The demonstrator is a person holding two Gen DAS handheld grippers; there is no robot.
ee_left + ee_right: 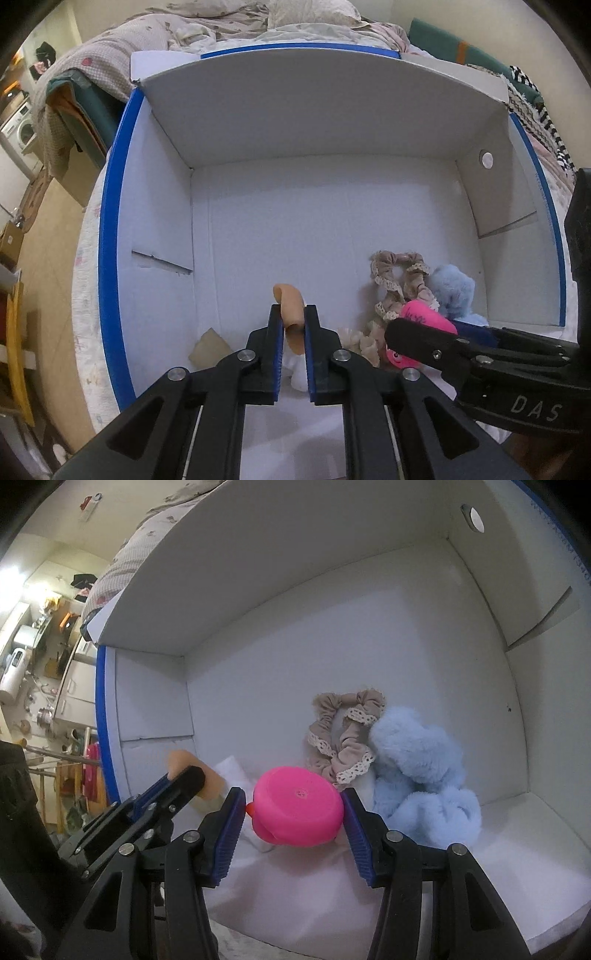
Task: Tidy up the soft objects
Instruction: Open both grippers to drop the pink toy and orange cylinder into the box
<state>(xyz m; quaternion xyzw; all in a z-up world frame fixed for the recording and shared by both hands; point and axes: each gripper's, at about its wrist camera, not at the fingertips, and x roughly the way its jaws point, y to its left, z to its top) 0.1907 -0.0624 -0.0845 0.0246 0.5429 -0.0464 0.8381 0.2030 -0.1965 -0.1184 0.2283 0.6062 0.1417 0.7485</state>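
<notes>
A white box with a blue rim [110, 221] lies open below me, its wall [332, 590] filling the right wrist view. My left gripper [293, 310] is shut on a tan soft piece [290, 299], tilted down over the box floor near the front. From the right wrist that left gripper [177, 775] shows at the left with the tan piece [181, 758]. My right gripper [293, 794] is shut on a round pink soft toy [299, 805]; in the left wrist view the right gripper [424, 325] and pink toy [424, 314] sit low in the box at the right.
A beige lace scrunchie [343, 738] and a fluffy blue scrunchie [417, 768] lie in the box's right corner. A cream scrunchie [364, 341], a white soft thing [299, 373] and a cardboard scrap [208, 349] lie near the front. Bedding [207, 26] surrounds the box.
</notes>
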